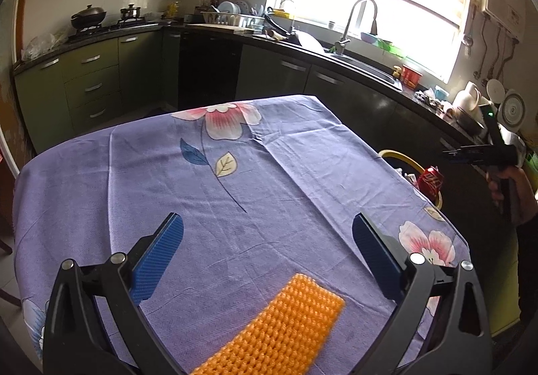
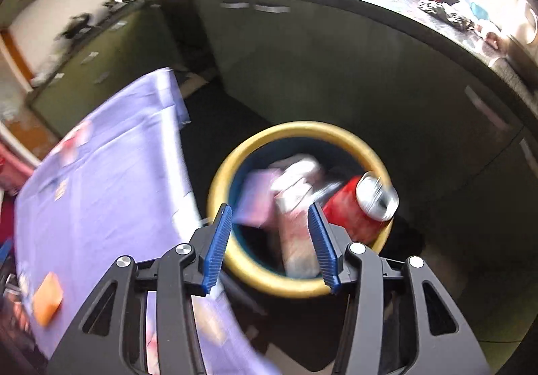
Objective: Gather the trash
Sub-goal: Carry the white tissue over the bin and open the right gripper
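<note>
Now your left gripper [image 1: 267, 252] hangs tilted down over the tabletop [image 1: 296, 173], its fingers [image 1: 158, 257] spread wide with nothing but purple floral cloth between them. An orange knobbly pad [image 1: 279, 331] lies on the cloth just below the fingers, its near end cut off by the bottom edge of the left wrist view.

Your right gripper [image 2: 270, 244] points steeply down at the yellow-rimmed bin [image 2: 218, 193] that stands on the floor just beside the tabletop's edge. Its fingers [image 2: 218, 247] stand partly apart — nothing is pressed between the pads, though a pale pinkish wrapper [image 2: 296, 240] in the bin shows in the gap beyond them. A red can [image 2: 356, 210] rests tilted against the bin's far rim, touching it, with more pale litter beside it in the blue interior.

From the left wrist view, your right hand [image 1: 504, 183] shows at the far right edge, wrapped around the gripper's handle above the bin — only partly in view.

The right wrist view is smeared by motion, so what the litter in the bin is cannot be made out, and the bin's bottom is hidden beneath it.
</note>
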